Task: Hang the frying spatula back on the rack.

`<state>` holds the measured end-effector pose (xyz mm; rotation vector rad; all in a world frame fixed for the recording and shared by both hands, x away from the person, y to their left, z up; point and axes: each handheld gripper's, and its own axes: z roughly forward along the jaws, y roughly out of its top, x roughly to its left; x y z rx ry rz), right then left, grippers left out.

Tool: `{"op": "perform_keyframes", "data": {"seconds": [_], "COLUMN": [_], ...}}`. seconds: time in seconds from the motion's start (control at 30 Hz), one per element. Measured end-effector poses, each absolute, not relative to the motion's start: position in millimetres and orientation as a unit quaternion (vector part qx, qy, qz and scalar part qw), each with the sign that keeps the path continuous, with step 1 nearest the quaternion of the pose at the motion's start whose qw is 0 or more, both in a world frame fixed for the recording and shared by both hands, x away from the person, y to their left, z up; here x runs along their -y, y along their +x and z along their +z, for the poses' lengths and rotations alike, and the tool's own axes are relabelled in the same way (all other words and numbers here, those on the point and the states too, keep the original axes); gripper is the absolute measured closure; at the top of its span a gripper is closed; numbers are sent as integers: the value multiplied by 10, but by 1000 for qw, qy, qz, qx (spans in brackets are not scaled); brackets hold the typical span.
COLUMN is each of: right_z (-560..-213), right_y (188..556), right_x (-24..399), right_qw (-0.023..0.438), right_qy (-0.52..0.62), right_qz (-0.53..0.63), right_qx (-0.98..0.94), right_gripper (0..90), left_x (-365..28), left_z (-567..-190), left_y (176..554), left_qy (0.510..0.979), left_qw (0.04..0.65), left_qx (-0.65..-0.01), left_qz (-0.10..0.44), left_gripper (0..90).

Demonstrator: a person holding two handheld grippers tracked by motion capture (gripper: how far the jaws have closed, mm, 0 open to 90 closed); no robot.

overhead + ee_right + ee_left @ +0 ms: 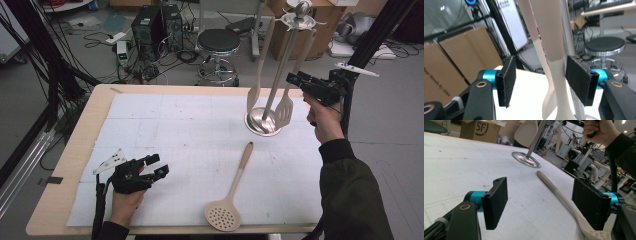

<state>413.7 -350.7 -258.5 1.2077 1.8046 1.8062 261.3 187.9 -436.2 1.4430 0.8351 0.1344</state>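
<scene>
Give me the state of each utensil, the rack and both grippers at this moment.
Rack: upright on the table.
Slotted turner: hanging on the rack, between the right gripper's jaws, pads not pressing.
Spoon: hanging on the rack.
Skimmer: lying flat on the table, untouched.
Right gripper: open, raised beside the rack.
Left gripper: open, holding nothing, low over the table.

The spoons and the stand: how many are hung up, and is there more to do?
Two utensils hang on the stand: a spoon and a slotted turner. The right gripper has open jaws around the turner's handle. The skimmer lies on the table near the open left gripper, not yet hung.
</scene>
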Motion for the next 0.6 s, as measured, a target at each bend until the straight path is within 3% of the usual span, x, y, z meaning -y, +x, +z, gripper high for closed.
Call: {"op": "perform_keyframes", "data": {"seconds": [0.6], "right_z": [-2539], "right_y": [3920], "right_x": [3551], "right_qw": [167], "right_qy": [417], "right_qz": [662], "right_qx": [-600], "right_gripper": [364], "left_x": [-1872], "left_z": [-4340], "left_y": [2589], "left_qy": [641], "left_qw": [672], "left_qx": [-365], "left_qz": [63], "left_gripper": [295]}}
